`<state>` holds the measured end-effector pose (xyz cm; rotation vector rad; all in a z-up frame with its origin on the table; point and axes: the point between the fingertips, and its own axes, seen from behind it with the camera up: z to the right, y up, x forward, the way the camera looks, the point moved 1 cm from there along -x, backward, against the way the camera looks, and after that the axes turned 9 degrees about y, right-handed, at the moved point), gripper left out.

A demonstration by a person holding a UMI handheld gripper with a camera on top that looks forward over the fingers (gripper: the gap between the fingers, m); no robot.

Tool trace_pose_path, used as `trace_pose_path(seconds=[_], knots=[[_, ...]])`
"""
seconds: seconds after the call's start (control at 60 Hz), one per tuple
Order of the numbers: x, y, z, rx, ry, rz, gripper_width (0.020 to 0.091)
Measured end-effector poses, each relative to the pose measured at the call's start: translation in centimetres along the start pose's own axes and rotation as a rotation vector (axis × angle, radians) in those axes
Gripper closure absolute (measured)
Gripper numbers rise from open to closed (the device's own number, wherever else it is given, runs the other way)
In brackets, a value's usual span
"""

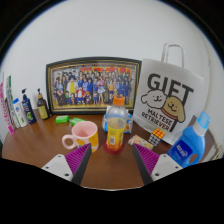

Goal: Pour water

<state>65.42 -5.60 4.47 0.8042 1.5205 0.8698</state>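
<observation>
Wooden tabletop (pixel 40 150) with drinkware, seen over a released claw (pixel 112 166).

Gripper view: both fingers stand spread apart, pads (pixel 147 159) magenta, nothing pressed between them. Just ahead of the fingers, upright on the tabletop, stands a clear bottle (pixel 117 125) with an orange cap and a yellow-blue label; a pink mug (pixel 82 134) sits just beside it on its left, handle turned outward. Behind them a framed group photograph (pixel 92 85) leans at the wall, next to a white gift bag (pixel 166 100) printed with a dog. A blue spray bottle (pixel 192 140) stands off to the right, several toiletry bottles (pixel 20 108) off to the left. Small items lie near the frame; type unclear.
</observation>
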Motion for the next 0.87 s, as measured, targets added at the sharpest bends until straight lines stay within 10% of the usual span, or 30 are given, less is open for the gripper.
trace_pose_path(seconds=[0.867], knots=[[-25.0,-4.8,-4.5,0.012,-0.117,-0.086,0.0249]])
